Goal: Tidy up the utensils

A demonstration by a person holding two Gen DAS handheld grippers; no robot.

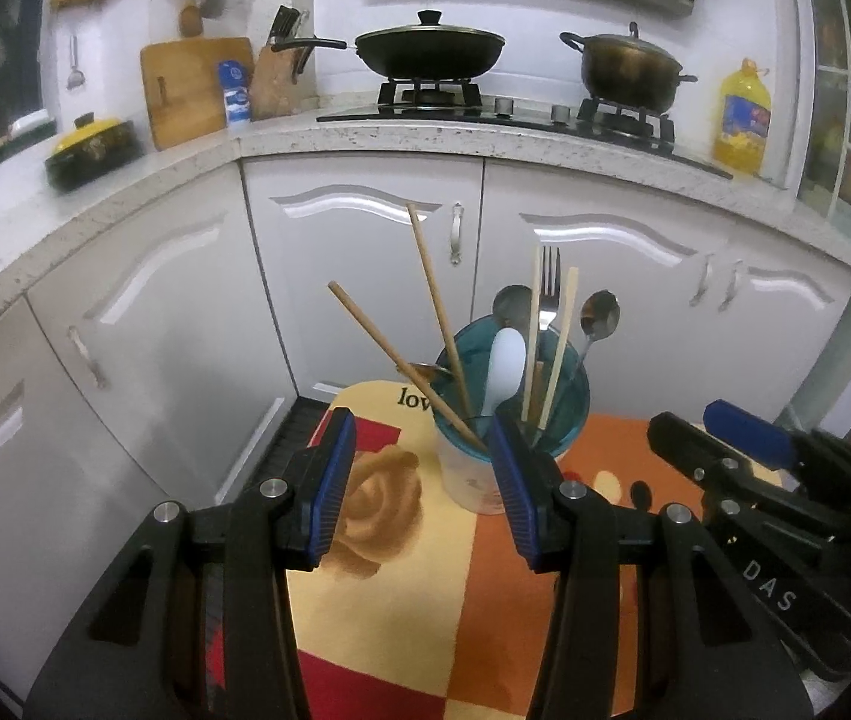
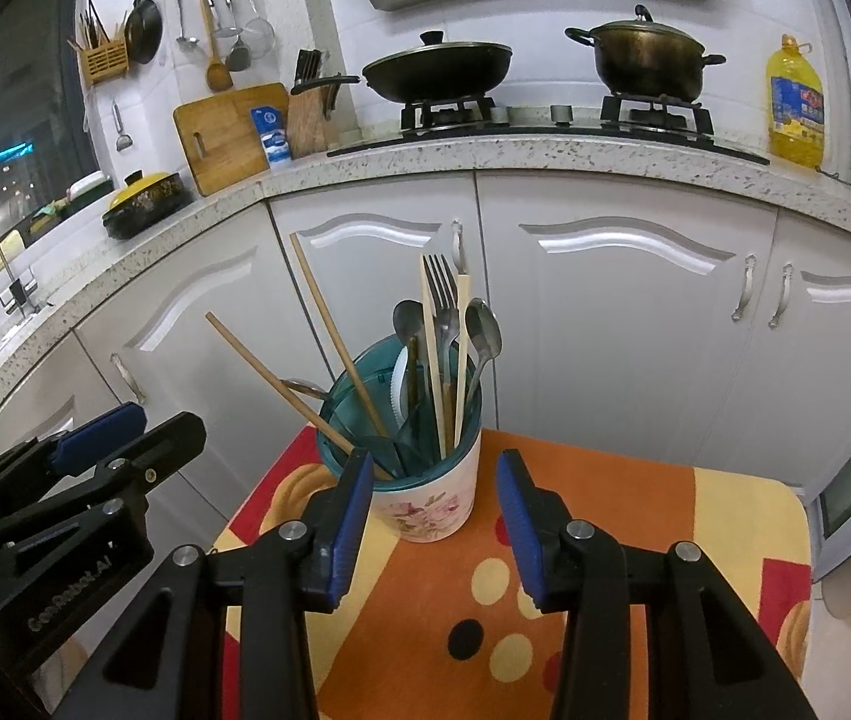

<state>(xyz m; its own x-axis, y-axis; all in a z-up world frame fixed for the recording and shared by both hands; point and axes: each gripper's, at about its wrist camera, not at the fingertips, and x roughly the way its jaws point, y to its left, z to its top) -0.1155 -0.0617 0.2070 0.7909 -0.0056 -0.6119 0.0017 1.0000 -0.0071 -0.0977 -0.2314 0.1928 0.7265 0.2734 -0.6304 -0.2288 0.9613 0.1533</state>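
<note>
The cup (image 2: 434,498) is white with a pink flower print low on its side and a clear teal insert at its rim. In it stand tan wooden chopsticks (image 2: 329,330), paler cream chopsticks (image 2: 433,348), a silver fork (image 2: 442,300), grey metal spoons (image 2: 482,330) and a white spoon (image 1: 503,372). Under the cup lies a cloth (image 2: 635,516) of orange, cream and red blocks, with cream and black dots and a tan rose. Near the cup, both pairs of fingers (image 2: 353,516) carry ribbed blue pads on black frames. Behind the cup are white cupboard doors (image 2: 623,312), above them a speckled grey-white worktop (image 2: 545,156), black pans (image 2: 437,69) and a yellow oil bottle (image 2: 794,108).
</note>
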